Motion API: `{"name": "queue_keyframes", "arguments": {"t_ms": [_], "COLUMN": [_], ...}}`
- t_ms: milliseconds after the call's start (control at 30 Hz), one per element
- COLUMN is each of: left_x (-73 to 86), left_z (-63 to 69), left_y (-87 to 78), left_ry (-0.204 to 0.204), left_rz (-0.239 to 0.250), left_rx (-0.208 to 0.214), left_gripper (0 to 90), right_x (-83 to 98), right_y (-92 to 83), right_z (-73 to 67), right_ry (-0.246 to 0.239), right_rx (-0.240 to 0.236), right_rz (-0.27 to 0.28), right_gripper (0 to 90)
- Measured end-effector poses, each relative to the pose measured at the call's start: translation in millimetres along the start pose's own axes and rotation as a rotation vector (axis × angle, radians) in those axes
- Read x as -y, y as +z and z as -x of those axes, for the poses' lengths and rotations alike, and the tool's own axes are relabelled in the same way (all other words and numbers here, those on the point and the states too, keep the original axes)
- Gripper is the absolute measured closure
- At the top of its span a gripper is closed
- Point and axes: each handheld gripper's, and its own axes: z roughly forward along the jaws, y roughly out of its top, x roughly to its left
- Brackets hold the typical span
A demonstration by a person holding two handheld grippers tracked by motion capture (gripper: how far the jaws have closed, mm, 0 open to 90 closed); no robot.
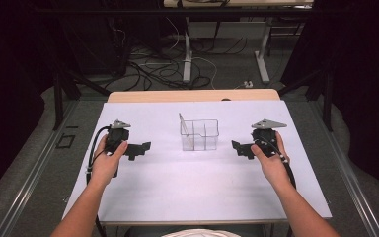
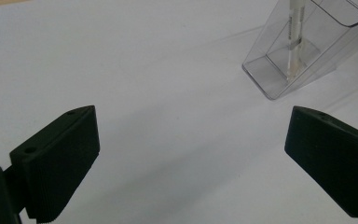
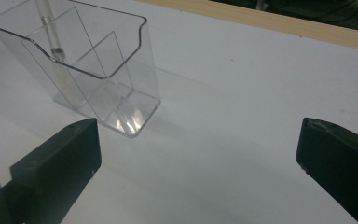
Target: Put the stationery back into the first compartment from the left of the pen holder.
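well apart, left claw (image 1: 140, 149) and right claw (image 1: 240, 148) gape empty beside clear organizer (image 1: 199, 135).

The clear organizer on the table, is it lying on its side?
No, the clear organizer stands upright on the white table, with a pen leaning inside it.

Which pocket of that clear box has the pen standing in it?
The pocket at the box's left end in the high view, on the side of the left tongs, holds the pen, which leans there. The other pockets look empty.
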Motion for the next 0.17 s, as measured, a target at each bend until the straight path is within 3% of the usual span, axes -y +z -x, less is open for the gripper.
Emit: {"name": "queue_keyframes", "arguments": {"t_ms": [167], "left_x": [-0.6], "left_z": [-2.2], "left_y": [-0.3], "left_ry": [-0.007], "left_rz": [0.006], "left_rx": [-0.001], "left_gripper": [2.9], "right_x": [4.9], "right_y": [-1.7], "right_z": [5.9], "right_ry": [-0.003], "right_rx": [0.029], "right_rz": [-0.025], "right_gripper": [0.0]}}
